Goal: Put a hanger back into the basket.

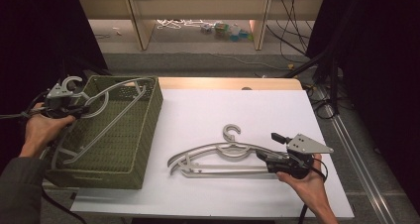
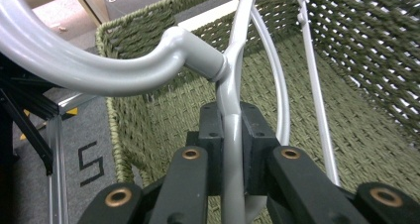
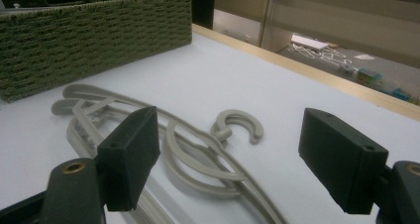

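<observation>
Basically, white tabletop carries an olive-green woven rectangular basket at its left end. Inside and over the basket: a grey plastic coat hanger, tilted, its hook end up at the near-left corner, long axis running diagonally across the basket, lower end resting down inside. Nothing else seen in the basket. Left gripper has its fingers clamped together on that hanger's neck just below the hook.

Second set, two grey plastic hangers stacked flat, lies on the bare tabletop mid-right, well apart from the basket, long axis left-right, hooks pointing away from the person. Right gripper sits at their right end, fingers spread wide, nothing pinched; the stack lies just ahead and below them. Right hand is clearly nearer that stack, likely next pick.
</observation>
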Tool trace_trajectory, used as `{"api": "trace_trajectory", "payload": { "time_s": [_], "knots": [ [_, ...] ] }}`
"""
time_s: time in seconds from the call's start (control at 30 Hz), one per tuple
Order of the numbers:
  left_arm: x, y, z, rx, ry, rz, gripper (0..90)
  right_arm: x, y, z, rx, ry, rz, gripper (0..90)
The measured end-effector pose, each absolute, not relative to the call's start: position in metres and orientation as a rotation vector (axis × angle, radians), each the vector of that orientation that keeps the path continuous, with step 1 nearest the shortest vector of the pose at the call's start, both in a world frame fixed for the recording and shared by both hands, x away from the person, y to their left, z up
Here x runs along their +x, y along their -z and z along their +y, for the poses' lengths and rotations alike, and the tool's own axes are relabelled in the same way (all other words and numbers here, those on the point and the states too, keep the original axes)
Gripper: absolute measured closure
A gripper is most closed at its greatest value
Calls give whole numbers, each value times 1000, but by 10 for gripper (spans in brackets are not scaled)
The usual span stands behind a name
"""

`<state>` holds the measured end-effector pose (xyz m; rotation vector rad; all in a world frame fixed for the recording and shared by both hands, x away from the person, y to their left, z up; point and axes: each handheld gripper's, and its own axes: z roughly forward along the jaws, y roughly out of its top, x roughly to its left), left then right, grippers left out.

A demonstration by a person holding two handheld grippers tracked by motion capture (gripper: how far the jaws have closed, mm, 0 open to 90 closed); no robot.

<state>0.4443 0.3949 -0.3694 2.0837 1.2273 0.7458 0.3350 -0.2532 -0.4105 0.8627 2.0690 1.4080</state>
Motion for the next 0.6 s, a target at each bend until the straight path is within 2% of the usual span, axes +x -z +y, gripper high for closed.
{"api": "trace_trajectory", "payload": {
  "time_s": [0.23, 0.5, 0.6],
  "knots": [
    [453, 382, 392, 2088, -702, 1238, 816, 335, 411, -253, 856, -1408, 2072, 245],
    [461, 396, 385, 2125, -670, 1333, 802, 335, 411, -254, 862, -1403, 2073, 245],
    [459, 393, 388, 2124, -690, 1351, 736, 335, 411, -253, 865, -1407, 2073, 245]
  ]
}}
